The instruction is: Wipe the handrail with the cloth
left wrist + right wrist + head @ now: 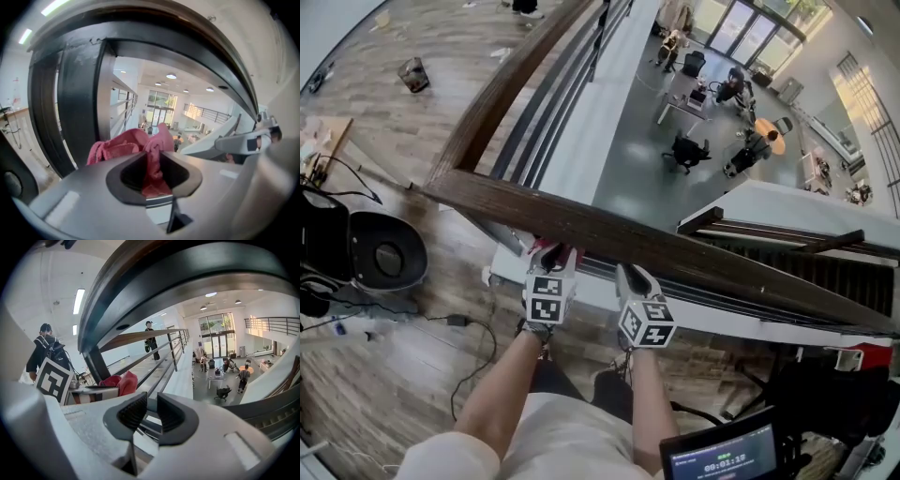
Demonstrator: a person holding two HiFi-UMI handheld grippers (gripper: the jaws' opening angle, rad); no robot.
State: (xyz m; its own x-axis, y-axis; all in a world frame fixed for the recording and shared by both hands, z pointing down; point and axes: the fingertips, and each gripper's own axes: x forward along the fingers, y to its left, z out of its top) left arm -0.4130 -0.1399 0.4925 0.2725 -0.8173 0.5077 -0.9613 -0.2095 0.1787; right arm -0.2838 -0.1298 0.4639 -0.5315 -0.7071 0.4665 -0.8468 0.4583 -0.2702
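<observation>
Where the cloth sits: we see the crumpled pink fabric cloth (149,159) caught in the left gripper (151,164). It bunches up just ahead of the jaws, right below the handrail. We cannot tell whether it touches the wood.
Left gripper fingers: they are closed on the cloth, and a fold of it runs down between the pads.
Handrail: the long dark-brown wooden handrail (694,246) crosses the head view from the left to the lower right. At its left end it meets a second rail at a corner, and that rail runs up the frame.
Right gripper: the right gripper (630,272) is just beside the left one, on its right, with its tip at the rail's near edge.
Right gripper fingers: they stand a narrow gap apart with nothing between them. Through the gap we see only the railing and the hall.
Marker cubes: each gripper carries a white cube with black square markers (546,300) near the wrist.
Arms: two bare forearms (502,394) reach up from the bottom of the head view.
Railing bars: dark metal bars (546,103) run under the rails.
Beyond the rail: a grey lower floor (628,141) lies well below, with tables and people on it.
Near side: on the wood-plank floor (384,375) at the left stands a black round seat (386,251), with cables near it. A small dark screen (722,455) sits at the bottom right.
</observation>
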